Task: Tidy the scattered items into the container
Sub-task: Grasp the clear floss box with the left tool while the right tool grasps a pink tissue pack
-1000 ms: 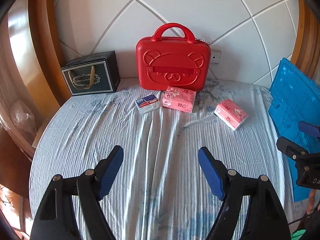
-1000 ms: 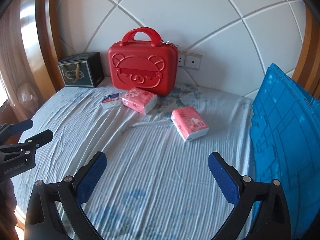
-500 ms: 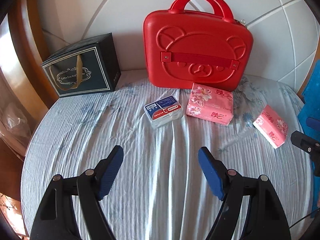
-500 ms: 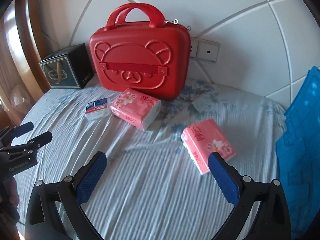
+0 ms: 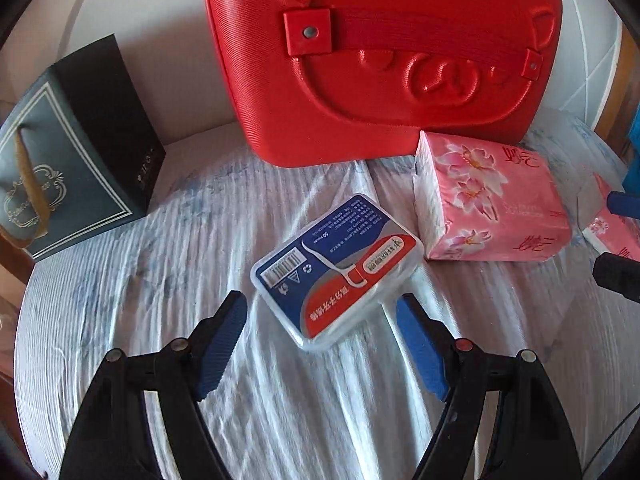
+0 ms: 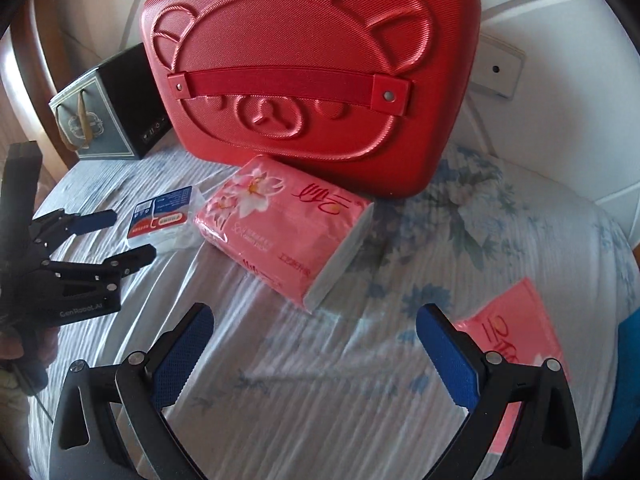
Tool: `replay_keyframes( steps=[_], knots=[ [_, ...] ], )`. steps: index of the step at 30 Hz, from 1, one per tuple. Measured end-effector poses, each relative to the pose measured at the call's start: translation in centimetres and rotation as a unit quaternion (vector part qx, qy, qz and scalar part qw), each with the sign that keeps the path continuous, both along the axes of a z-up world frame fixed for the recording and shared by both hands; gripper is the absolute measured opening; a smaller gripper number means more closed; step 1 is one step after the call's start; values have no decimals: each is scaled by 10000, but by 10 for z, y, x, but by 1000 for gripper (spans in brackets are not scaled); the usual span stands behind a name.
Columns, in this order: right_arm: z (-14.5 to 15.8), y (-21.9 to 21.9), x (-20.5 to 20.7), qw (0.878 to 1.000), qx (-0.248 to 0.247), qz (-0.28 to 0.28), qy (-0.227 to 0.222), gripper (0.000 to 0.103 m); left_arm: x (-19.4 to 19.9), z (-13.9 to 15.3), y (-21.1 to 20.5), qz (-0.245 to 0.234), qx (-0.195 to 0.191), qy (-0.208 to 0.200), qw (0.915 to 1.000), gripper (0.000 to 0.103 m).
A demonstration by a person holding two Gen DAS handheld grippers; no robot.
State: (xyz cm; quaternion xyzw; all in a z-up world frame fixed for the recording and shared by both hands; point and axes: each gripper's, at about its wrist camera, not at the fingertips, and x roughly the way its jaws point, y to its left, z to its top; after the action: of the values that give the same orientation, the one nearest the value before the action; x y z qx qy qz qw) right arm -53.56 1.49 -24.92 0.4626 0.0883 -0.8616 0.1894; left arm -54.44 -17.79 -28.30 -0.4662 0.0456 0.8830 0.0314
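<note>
Dark gift box (image 5: 76, 148) — beside red case (image 5: 380, 60)

We are in a bedroom at home. The red bear case (image 6: 308, 80) stands on a bed sheet (image 6: 360, 400) with blue flowers, and behind the case is a soft white padded headboard (image 6: 560, 12).

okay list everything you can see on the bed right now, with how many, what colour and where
bear-face case: 1, red, upright at the back, closed
tissue packs: 2, pink floral, one in front of the case, one further right
floss pick box: 1, clear with blue-red label, left of the near tissue pack
gift bag: 1, dark, back left
bedsheet: 1, pale blue striped, under everything
blue panel: 1, far right edge
left claw: open, at the floss pick box
right claw: open, empty
</note>
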Motion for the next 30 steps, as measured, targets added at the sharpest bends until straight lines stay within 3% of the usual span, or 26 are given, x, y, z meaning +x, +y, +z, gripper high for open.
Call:
replay_keyframes(
  steps=[3, 5, 7, 10, 13, 14, 18, 20, 22, 23, 26, 30],
  knots=[
    [-10, -3, -10, 10000, 20, 27, -36, 103, -18, -16, 0, 116, 69, -90, 9999, 79],
    [-17, -3, -16, 10000, 33, 5, -80, 103, -22, -17, -7, 533, 364, -47, 9979, 76],
    [-24, -2, -21, 9999, 13, -40, -132, 103, -17, -14, -12, 1035, 381, 61, 9939, 52],
    [-32, -6, -27, 9998, -56, -43, -207, 103, -3, -11, -20, 1568, 419, 78, 9867, 38],
    [-37, -20, -28, 9991, -198, 195, -313, 96, 19, -8, -19, 1705, 350, 14, 9847, 36],
    [-38, -27, -25, 9982, -284, 353, -380, 85, 26, -7, -18, 1688, 375, -42, 9849, 36],
    [-35, -52, -6, 9921, -506, 1007, -558, 82, 44, 6, -19, 1527, 496, -54, 9870, 36],
    [-29, -55, 2, 9912, -502, 1137, -450, 82, 43, 18, -20, 1421, 397, 153, 9889, 41],
    [-23, -48, 3, 9933, -484, 1013, -283, 88, 34, 26, -22, 1306, 222, 378, 9905, 78],
    [-20, -43, 0, 9947, -457, 896, -191, 100, 28, 28, -21, 1161, 149, 482, 9920, 82],
    [-19, -31, -10, 9973, -286, 672, -25, 103, 2, 19, -20, 745, -88, 439, 9962, 83],
    [-30, -30, -25, 9976, -164, 662, -74, 103, -31, -7, -24, 624, -157, 197, 9977, 83]
  ],
)
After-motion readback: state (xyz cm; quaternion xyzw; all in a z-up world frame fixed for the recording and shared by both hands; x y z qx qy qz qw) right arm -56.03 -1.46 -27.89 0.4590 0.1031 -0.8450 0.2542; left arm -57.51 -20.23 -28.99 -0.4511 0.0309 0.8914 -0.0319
